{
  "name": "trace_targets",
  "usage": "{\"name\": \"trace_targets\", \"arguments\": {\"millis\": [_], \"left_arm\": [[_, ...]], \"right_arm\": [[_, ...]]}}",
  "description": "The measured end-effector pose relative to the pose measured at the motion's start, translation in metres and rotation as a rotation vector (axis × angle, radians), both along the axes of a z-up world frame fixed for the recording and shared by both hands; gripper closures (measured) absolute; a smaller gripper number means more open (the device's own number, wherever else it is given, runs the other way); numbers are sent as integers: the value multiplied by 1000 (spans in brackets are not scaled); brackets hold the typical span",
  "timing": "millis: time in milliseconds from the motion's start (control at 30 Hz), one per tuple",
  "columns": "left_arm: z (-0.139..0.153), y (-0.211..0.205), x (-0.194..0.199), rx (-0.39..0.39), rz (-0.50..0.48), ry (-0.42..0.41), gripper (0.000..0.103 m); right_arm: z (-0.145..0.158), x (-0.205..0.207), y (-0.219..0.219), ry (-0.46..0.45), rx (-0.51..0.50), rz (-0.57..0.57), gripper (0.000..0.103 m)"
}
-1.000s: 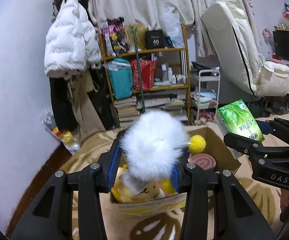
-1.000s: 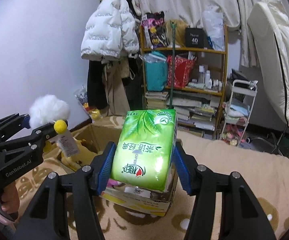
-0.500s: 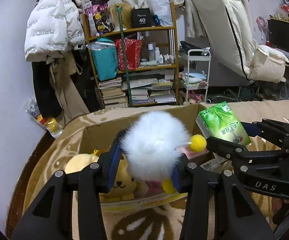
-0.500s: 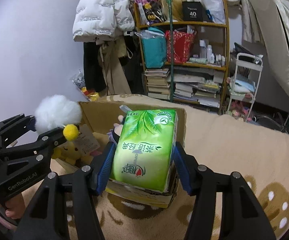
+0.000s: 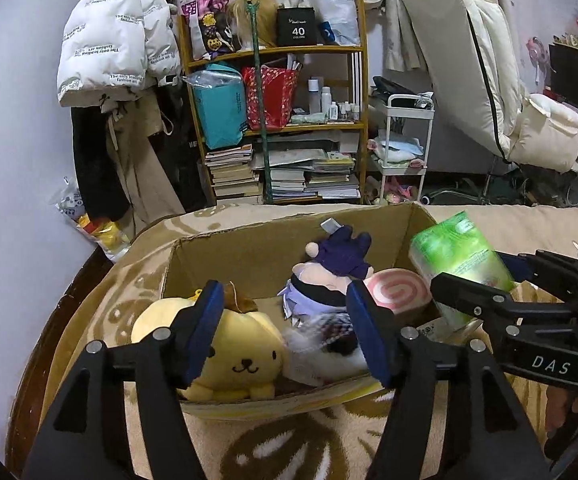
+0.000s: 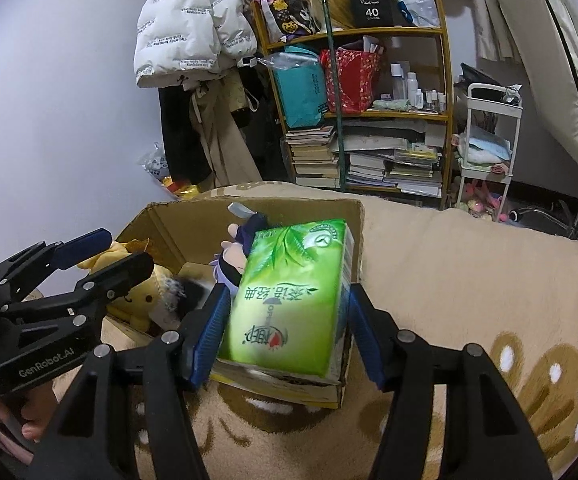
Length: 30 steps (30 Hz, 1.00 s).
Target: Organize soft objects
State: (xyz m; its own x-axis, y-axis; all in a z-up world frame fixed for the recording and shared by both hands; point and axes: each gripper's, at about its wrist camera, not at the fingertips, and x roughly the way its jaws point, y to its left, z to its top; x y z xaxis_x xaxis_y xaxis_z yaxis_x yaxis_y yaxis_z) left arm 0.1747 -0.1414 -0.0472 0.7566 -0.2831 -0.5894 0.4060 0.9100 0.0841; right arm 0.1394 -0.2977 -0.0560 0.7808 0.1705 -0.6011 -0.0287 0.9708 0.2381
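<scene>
A cardboard box [image 5: 281,256] sits on a beige patterned blanket. It holds a yellow dog plush [image 5: 241,356], a purple-haired doll [image 5: 329,276], a pink swirl roll plush [image 5: 397,292] and the white fluffy toy [image 5: 321,344], blurred as it drops in. My left gripper [image 5: 285,328] is open and empty above the box's near edge. My right gripper [image 6: 285,320] has opened wide; the green tissue pack [image 6: 289,292] sits loose between its fingers over the box's right end [image 6: 353,216], blurred.
A wooden shelf [image 5: 277,120] with books, bags and bottles stands behind the box. A white puffer jacket [image 5: 113,44] hangs at the left. A white trolley [image 5: 405,152] and a folded mattress [image 5: 469,60] stand at the right. The blanket's left edge [image 5: 69,300] drops off.
Both grippers moved down over the box. The left gripper opened and the white fluffy toy fell into the box. The right gripper's jaws spread apart around the tissue pack.
</scene>
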Motion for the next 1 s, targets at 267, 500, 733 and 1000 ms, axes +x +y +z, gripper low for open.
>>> {"name": "trace_targets", "arguments": {"millis": [267,500,733,1000], "left_arm": [[2,9,-3,-6,22,9,32],[8,22,-11,-3,58,5,26],[22,36,-34,11,88,-44,11],[44,49,-65,0,100,-76,9]], "right_arm": [[2,0,1,1,9,4,31],[14,-8,1,-24,-2,5,27],[38,-32,1,-88,-8,-3,12],[65,-66,5,-164,-18,9,0]]}}
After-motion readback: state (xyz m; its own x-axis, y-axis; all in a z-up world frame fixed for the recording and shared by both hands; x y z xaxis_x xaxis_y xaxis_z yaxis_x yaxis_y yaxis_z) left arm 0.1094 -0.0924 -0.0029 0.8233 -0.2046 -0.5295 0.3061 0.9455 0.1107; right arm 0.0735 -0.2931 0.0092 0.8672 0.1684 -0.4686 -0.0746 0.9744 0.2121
